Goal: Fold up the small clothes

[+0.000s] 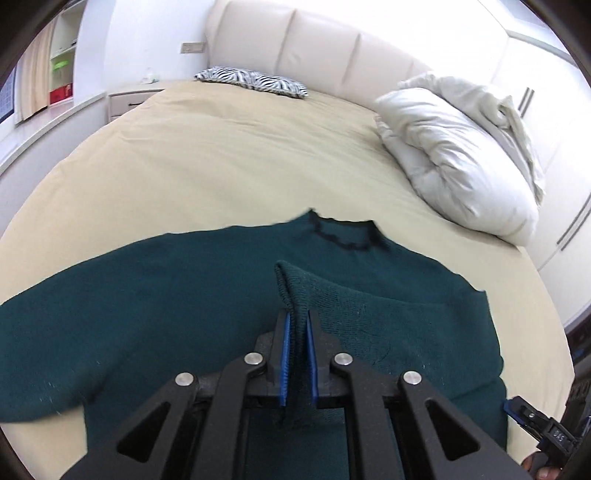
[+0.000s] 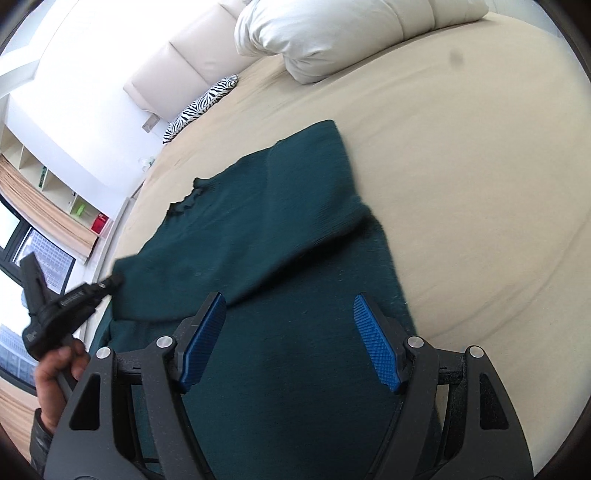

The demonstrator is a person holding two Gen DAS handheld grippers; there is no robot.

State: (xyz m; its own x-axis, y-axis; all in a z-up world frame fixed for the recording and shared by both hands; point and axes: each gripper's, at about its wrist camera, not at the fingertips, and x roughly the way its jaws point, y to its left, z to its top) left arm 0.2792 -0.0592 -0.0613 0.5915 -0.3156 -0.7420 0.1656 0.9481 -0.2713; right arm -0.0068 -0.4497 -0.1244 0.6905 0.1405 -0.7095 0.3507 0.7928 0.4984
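left gripper (image 1: 296, 325): blue pads clamped on a raised cuff fold of the dark green sweater (image 1: 166, 295); remainder of garment spread flat ahead and to both sides on the beige bed (image 1: 221, 166) | right gripper (image 2: 290, 339): jaws wide, nothing between; sweater directly beneath; white pillow (image 2: 332, 33) far ahead
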